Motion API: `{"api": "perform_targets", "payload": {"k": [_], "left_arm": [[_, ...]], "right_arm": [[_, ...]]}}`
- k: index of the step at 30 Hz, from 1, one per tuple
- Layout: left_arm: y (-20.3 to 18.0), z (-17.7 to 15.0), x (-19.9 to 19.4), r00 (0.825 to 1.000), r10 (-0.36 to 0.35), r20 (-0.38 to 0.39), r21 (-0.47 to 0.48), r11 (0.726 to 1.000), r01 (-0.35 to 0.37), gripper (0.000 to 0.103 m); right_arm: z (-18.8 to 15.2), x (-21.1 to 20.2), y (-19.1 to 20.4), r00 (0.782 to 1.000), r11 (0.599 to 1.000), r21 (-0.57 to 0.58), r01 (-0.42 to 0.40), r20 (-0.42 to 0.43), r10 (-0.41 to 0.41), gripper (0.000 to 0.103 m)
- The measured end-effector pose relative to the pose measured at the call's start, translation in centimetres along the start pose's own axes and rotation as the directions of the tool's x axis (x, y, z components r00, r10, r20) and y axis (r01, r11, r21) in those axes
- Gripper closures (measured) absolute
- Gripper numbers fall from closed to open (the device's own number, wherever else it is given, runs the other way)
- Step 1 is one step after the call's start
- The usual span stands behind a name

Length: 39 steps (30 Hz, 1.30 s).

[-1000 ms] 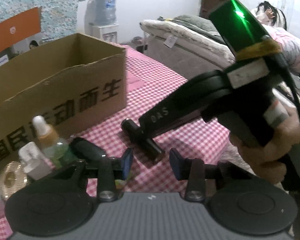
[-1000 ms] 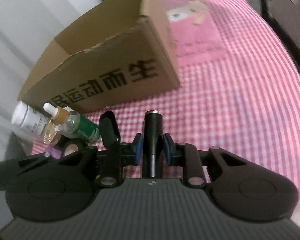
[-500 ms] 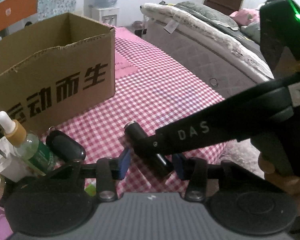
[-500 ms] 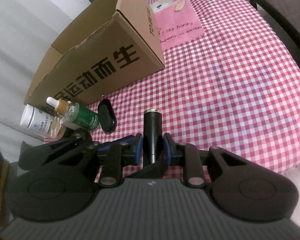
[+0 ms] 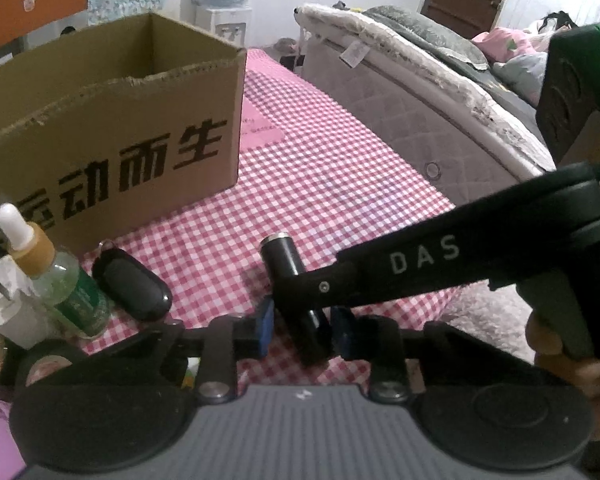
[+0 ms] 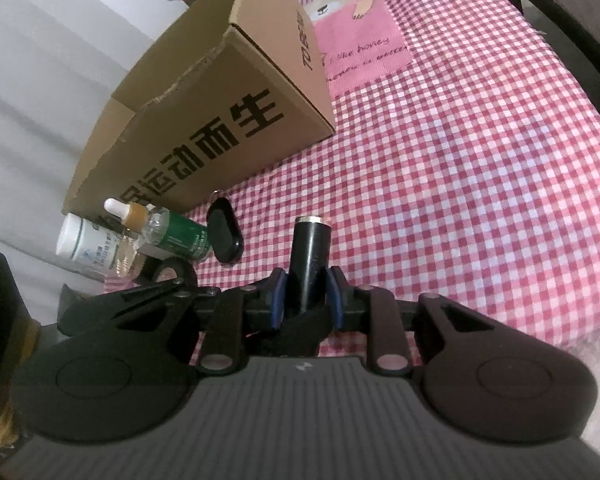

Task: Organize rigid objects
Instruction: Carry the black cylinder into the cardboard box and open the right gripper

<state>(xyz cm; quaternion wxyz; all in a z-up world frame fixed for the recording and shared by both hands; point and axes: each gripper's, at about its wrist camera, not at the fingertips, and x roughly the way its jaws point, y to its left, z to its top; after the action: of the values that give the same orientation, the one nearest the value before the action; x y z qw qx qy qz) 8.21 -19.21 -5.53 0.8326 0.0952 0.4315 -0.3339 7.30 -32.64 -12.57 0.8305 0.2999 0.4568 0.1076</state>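
A black cylinder (image 5: 284,260) with a silver end cap is held above the red checked cloth (image 5: 340,184). My right gripper (image 6: 306,296) is shut on its middle, its blue pads pressing both sides; in the left wrist view it reaches in from the right. My left gripper (image 5: 303,330) straddles the cylinder's near end. Its jaws are closing, the right pad is at the cylinder and a gap shows at the left pad. An open cardboard box (image 5: 112,120) with black characters stands behind on the left.
By the box's front stand a dropper bottle (image 5: 60,280) with a green label, a black key fob (image 5: 132,288), a white plug (image 5: 8,304) and a white bottle (image 6: 84,248). A mattress (image 5: 420,100) runs along the right. A person's hand (image 5: 560,360) grips the right handle.
The left gripper has come in around the cylinder's near end and its jaws have narrowed. The right gripper kept its hold and shifted slightly, the box now nearer in its view.
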Motion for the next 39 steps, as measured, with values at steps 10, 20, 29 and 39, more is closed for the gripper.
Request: {"api": "perform_targets", "payload": {"k": [10,20,29,39], "left_arm": [[0.0,1.0,-7.8,0.983,0.047,0.179,0.024,0.998,-0.052,0.074],[4.8,5.6,-16.4,0.926,0.228,0.301,-0.022,0.972,-0.232,0.074],[15.2,11.2,-13.3,0.951,0.287,0.111,-0.107,0.955,-0.276,0.074],[23.9,12.8,-5.7,0.954,0.284,-0.090,-0.136,0.946,-0.295,0.074]], "right_arm": [[-0.3,-5.4,5.6,0.992,0.994,-0.105,-0.024,0.122,0.037,0.082],[5.0,-6.5,16.6,0.964,0.941,-0.308,-0.143,0.174,0.203,0.082],[14.4,3.4,20.8,0.964,0.944,-0.191,-0.268,-0.051,0.263,0.082],[20.2,15.0,20.5,0.954,0.980,-0.032,-0.199,-0.234,0.186,0.082]]}}
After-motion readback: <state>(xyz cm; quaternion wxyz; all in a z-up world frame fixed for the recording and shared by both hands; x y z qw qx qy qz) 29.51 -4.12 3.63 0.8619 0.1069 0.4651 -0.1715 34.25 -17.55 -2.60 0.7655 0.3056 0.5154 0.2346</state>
